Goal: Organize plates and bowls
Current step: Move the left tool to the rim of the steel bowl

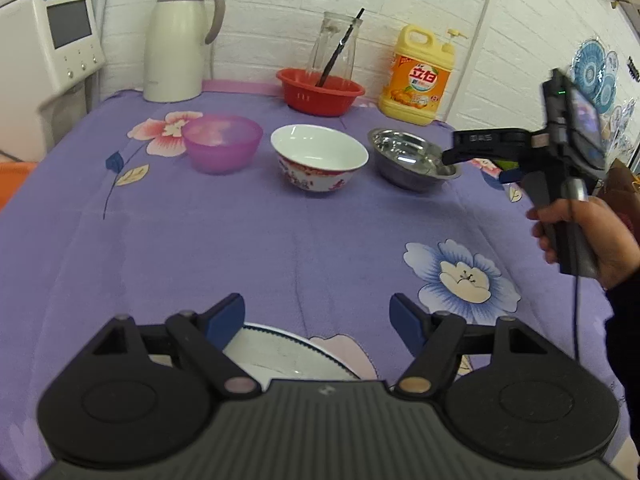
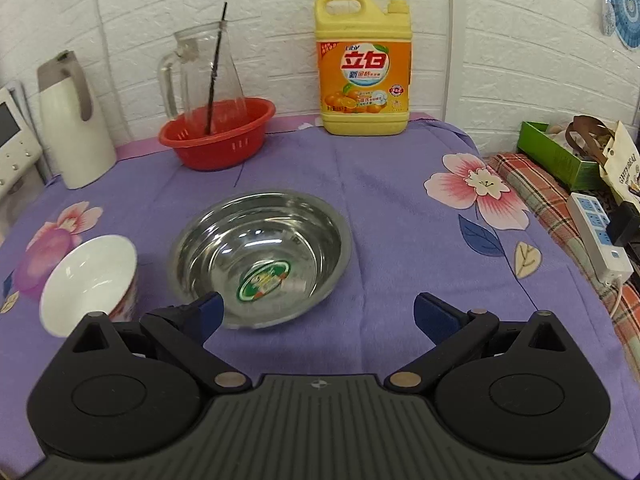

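Observation:
Three bowls stand in a row on the purple flowered cloth: a pink plastic bowl [image 1: 222, 142], a white bowl with red pattern [image 1: 319, 159] [image 2: 90, 282] and a steel bowl [image 1: 412, 164] [image 2: 260, 256]. A white plate with a blue rim [image 1: 288, 354] lies near the front edge, partly hidden under my left gripper [image 1: 318, 322], which is open and empty above it. My right gripper [image 2: 316, 314] is open and empty, its left finger at the steel bowl's near rim; it also shows in the left wrist view [image 1: 452, 160].
Along the back wall stand a white thermos jug [image 1: 178, 40], a red basket [image 1: 320, 90] holding a glass pitcher [image 1: 334, 46], and a yellow detergent bottle [image 1: 420, 76]. A white appliance [image 1: 52, 40] is at the left. A power strip [image 2: 598, 232] lies off the table's right.

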The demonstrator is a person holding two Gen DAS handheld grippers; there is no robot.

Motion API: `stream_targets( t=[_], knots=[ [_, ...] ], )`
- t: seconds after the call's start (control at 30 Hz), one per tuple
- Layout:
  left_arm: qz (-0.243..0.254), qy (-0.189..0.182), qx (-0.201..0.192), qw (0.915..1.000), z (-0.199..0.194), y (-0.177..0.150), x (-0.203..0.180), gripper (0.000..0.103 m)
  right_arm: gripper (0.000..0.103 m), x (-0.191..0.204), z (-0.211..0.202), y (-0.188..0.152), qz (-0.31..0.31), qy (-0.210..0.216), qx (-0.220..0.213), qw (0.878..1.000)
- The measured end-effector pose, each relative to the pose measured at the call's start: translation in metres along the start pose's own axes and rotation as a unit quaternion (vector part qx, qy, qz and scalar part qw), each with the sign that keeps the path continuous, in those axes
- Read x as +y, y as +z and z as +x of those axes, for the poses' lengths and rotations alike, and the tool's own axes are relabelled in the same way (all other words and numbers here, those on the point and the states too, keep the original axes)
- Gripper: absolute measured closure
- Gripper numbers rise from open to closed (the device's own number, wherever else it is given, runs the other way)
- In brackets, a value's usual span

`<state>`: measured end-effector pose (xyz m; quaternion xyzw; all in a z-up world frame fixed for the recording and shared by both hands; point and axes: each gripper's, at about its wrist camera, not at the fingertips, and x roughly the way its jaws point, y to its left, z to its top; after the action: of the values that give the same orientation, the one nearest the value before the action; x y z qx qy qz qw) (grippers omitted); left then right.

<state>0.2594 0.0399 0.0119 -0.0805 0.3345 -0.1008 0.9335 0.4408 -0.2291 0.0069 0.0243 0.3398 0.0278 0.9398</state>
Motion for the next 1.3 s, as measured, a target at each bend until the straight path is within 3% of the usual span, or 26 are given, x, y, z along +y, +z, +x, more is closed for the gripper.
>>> stream_targets(
  t=[0.13, 0.27, 0.5, 0.63, 0.8, 0.93, 1.17, 1.23, 1.3],
  knots=[
    [0.002, 0.003, -0.035, 0.9994, -0.015, 0.012, 0.008, 0.030, 0.000, 0.006, 0.053, 0.015, -0.010, -0.034, 0.034, 0.999],
    [-0.007, 0.013, -0.034, 0.9993, -0.012, 0.017, 0.017, 0.030, 0.000, 0.003, 0.072, 0.009, -0.010, -0.046, 0.068, 0.997],
    [-0.002, -0.004, -0.035, 0.9994, -0.016, 0.014, 0.008, 0.030, 0.000, 0.001, 0.057, 0.002, -0.033, -0.045, 0.104, 0.993],
    [-0.003, -0.010, -0.037, 0.9993, -0.023, 0.012, 0.004, 0.030, 0.000, 0.004, 0.038, -0.008, -0.055, -0.022, 0.127, 0.990],
    [-0.012, -0.026, -0.025, 0.9993, -0.024, 0.010, -0.001, 0.030, 0.000, 0.004, 0.002, -0.046, -0.066, 0.018, 0.141, 0.988],
    [-0.004, -0.035, -0.017, 0.9992, -0.024, 0.007, -0.011, 0.030, 0.000, 0.002, -0.031, -0.076, -0.061, 0.040, 0.122, 0.990],
    [-0.008, -0.054, 0.009, 0.9985, -0.006, 0.022, -0.028, 0.030, 0.000, -0.020, -0.082, -0.075, -0.017, 0.010, -0.029, 0.999],
    [-0.004, -0.056, 0.023, 0.9982, 0.010, 0.033, -0.036, 0.028, 0.000, -0.022, -0.076, -0.076, -0.007, 0.007, -0.036, 0.999],
    [-0.005, -0.060, 0.026, 0.9978, 0.031, 0.043, -0.043, 0.019, 0.000, -0.024, -0.063, -0.080, 0.002, 0.020, -0.033, 0.999]
  ],
)
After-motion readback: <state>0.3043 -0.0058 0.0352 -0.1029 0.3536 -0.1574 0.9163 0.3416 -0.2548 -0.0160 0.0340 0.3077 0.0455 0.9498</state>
